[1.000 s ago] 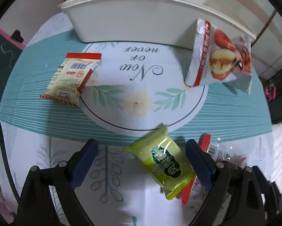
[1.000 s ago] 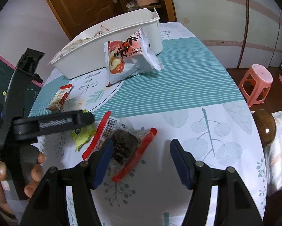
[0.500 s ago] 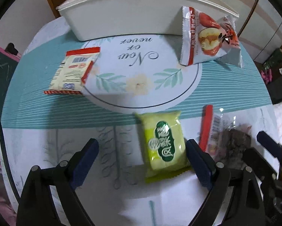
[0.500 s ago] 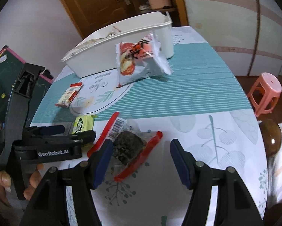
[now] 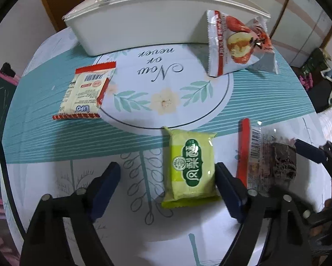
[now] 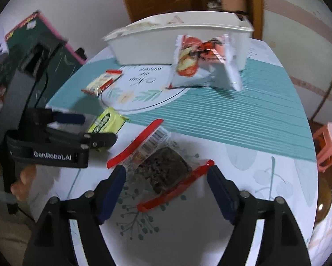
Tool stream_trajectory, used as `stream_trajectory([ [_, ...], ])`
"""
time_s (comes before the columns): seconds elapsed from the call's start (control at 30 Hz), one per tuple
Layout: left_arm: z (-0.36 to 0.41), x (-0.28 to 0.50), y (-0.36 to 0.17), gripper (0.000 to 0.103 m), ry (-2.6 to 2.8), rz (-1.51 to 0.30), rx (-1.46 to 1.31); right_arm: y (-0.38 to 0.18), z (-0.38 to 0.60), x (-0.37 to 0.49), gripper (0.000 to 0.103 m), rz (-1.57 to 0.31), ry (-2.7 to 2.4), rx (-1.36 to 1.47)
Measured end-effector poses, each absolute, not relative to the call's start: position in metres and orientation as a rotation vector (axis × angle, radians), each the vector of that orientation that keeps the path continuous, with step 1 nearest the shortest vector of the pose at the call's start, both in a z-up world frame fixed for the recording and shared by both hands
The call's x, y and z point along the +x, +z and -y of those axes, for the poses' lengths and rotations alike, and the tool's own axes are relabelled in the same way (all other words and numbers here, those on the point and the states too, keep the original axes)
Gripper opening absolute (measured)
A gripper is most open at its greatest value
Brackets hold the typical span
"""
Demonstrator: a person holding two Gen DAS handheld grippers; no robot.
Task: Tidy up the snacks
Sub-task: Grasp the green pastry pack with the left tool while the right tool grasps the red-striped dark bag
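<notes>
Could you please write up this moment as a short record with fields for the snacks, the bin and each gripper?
surface: round table with a printed cloth
bin: white bin at the far side, some wrappers inside
leaning on bin: red-and-white snack bag
lying flat: cream Lipo packet
left gripper: jaws closing, green packet between them, beside the right-hand finger, not pressed
right gripper: jaws opening, clear red-edged packet of dark snack between them, not pressed
held: nothing
</notes>
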State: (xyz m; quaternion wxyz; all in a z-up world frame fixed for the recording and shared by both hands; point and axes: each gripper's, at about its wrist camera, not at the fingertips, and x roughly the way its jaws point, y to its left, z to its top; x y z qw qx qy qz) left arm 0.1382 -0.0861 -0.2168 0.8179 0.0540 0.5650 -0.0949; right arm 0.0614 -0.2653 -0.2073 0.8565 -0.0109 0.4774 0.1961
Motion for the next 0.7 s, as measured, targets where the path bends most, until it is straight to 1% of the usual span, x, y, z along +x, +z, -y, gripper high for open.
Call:
stream_trajectory([
  [0.03, 0.089, 0.138, -0.216, 0.077, -0.212, -1.200, 0.122, -0.208, 0.262, 0.060, 0.081, -1.004, 0.416, -0.048],
  [0.17, 0.096, 0.135, -0.213, 0.068, -0.245, -1.184, 0.142, -0.211, 0.245, 0.059, 0.087, -1.005, 0.396, -0.166],
  [0.23, 0.104, 0.134, -0.209, 0.059, -0.256, -1.174, 0.150, -0.213, 0.241, 0.060, 0.090, -1.007, 0.386, -0.193],
  [0.27, 0.103, 0.133, -0.208, 0.056, -0.262, -1.171, 0.153, -0.214, 0.239, 0.060, 0.092, -1.009, 0.386, -0.207],
  [0.33, 0.104, 0.132, -0.207, 0.046, -0.268, -1.166, 0.157, -0.215, 0.238, 0.060, 0.094, -1.013, 0.391, -0.214],
  [0.4, 0.101, 0.133, -0.207, 0.039, -0.272, -1.162, 0.158, -0.214, 0.237, 0.060, 0.094, -1.023, 0.384, -0.217],
  [0.5, 0.097, 0.131, -0.207, 0.037, -0.275, -1.156, 0.156, -0.214, 0.238, 0.060, 0.094, -1.027, 0.359, -0.206],
  [0.53, 0.097, 0.131, -0.206, 0.037, -0.276, -1.152, 0.156, -0.214, 0.237, 0.061, 0.090, -1.021, 0.349, -0.203],
  [0.6, 0.094, 0.129, -0.206, 0.036, -0.277, -1.147, 0.158, -0.212, 0.240, 0.060, 0.079, -1.007, 0.322, -0.184],
  [0.63, 0.094, 0.128, -0.206, 0.036, -0.277, -1.144, 0.161, -0.210, 0.242, 0.060, 0.063, -0.995, 0.315, -0.178],
  [0.67, 0.095, 0.129, -0.207, 0.036, -0.277, -1.141, 0.164, -0.209, 0.243, 0.059, 0.050, -0.986, 0.312, -0.170],
  [0.7, 0.095, 0.129, -0.207, 0.035, -0.278, -1.138, 0.167, -0.208, 0.245, 0.058, 0.047, -0.980, 0.304, -0.165],
])
